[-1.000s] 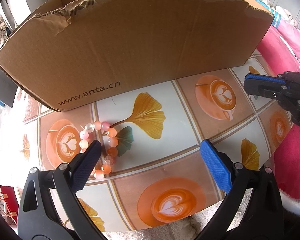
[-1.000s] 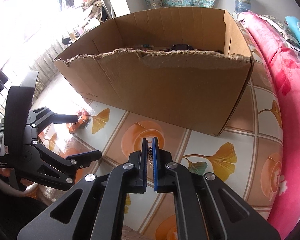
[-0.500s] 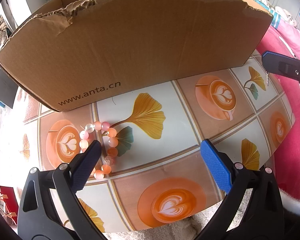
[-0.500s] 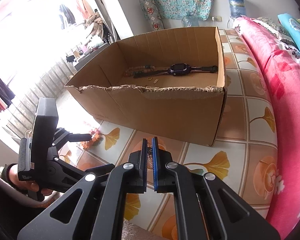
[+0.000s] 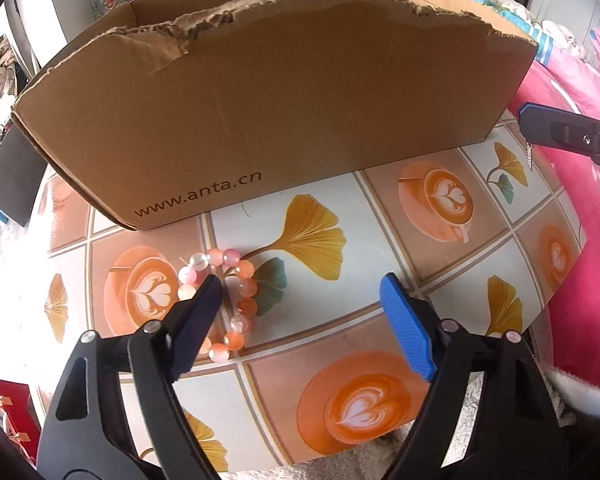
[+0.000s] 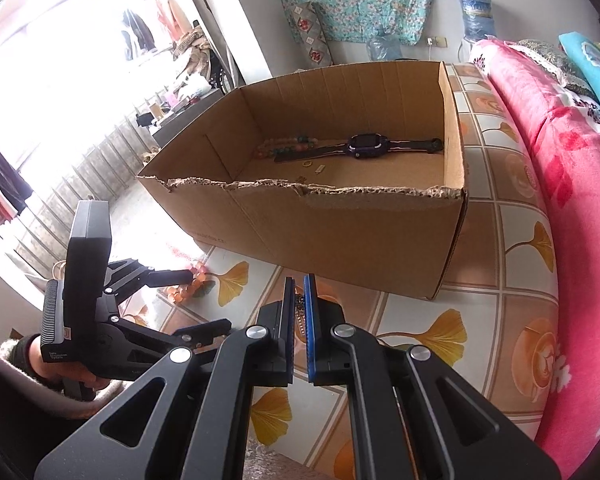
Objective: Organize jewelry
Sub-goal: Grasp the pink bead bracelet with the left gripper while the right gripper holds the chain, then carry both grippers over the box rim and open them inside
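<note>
1. Task judged partly done: some pieces are already lodged in the cardboard box, one is held in a claw, one is left on the table.
2. Box contents, seen from the right wrist view: a purple-faced watch laid flat near the far wall, a string of beads just beside its strap, a small ring and a tiny pale piece that cannot be identified.
3. The right gripper is clenched on a thin chain, raised above the patterned tabletop in front of the box; the chain is seen dangling below the pads in the left wrist view.
4. The left gripper is held released, fingers spread wide, low over the pink-orange bead bracelet, which lies on the table just in front of the box; one finger overlaps it.
5. Left to do, by judgement: chain to be dropped in, bracelet to be grasped and boxed.
</note>
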The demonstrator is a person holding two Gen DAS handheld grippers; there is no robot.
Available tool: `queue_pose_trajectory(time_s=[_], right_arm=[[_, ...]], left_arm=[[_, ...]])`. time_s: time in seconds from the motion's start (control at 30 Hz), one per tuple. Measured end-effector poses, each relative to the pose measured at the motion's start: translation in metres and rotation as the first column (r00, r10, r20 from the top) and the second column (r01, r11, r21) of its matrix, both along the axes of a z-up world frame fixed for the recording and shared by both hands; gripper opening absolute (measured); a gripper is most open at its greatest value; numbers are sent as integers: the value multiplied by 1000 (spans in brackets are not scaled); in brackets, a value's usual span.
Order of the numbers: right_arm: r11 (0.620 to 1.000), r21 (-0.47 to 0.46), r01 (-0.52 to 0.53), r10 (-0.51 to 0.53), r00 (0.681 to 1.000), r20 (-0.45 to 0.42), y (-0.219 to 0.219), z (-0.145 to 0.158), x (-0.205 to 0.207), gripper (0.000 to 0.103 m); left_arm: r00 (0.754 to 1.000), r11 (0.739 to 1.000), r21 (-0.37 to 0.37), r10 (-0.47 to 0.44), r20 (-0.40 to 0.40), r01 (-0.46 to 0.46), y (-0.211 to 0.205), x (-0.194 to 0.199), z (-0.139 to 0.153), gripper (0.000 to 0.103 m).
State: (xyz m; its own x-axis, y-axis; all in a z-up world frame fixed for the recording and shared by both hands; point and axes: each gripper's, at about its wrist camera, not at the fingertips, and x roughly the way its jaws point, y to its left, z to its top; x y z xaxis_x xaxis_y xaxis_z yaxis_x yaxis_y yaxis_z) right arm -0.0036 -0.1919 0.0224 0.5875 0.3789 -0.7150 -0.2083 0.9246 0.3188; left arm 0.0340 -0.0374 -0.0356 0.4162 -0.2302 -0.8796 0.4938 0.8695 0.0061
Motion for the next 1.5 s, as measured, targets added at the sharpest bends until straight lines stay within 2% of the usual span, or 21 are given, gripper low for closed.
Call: queue_pose_trajectory(time_s=[0.17,0.23,0.3,0.33,0.43,0.73,0.8,0.97,1.1,1.17,1.2,1.27,1.4,1.5], right_arm=[[1000,1,7,-7,1000,6,4,3,3,5],[1000,13,16,-16,1000,14,4,6,3,5],[999,28,23,-24,999,22,3,8,3,5],[999,33,25,-26,999,25,1,8,4,5],[999,45,30,-31,999,33,-1,11,6,5],[995,97,16,-24,997,79,-10,29,18,5],[994,108,13,-23,995,93,-13,35,23,5],[991,130,-4,-16,988,151,-20,56,36,5],[989,149,-20,-8,984,179,-26,71,53,5],[988,151,-22,-5,984,177,-28,72,63,5],[989,146,-21,-4,986,166,-29,70,70,5],[989,147,-17,-3,990,138,-31,65,82,5],[993,120,-10,4,999,52,-32,46,108,5],[996,86,-14,13,1000,7,-29,36,123,5]], left_arm=[[999,1000,-16,-14,35,14,12,1,4,48],[999,1000,-24,-10,49,11,20,3,6,28],[999,999,-32,-8,50,10,27,6,7,13],[999,999,-46,-9,39,11,30,8,7,9],[1000,995,-103,-10,19,12,40,13,10,9],[993,971,-218,-84,87,101,49,-7,56,9],[991,950,-285,-109,78,127,51,-12,75,9],[980,859,-471,-181,83,199,46,-10,126,9],[970,789,-567,-219,104,239,40,6,163,9],[967,767,-592,-231,104,247,29,20,171,9],[967,769,-589,-231,106,248,25,27,173,9],[970,791,-563,-223,99,239,12,45,169,9],[982,860,-489,-187,-37,145,-15,94,134,9],[980,890,-445,-165,-110,100,-25,122,105,9]])
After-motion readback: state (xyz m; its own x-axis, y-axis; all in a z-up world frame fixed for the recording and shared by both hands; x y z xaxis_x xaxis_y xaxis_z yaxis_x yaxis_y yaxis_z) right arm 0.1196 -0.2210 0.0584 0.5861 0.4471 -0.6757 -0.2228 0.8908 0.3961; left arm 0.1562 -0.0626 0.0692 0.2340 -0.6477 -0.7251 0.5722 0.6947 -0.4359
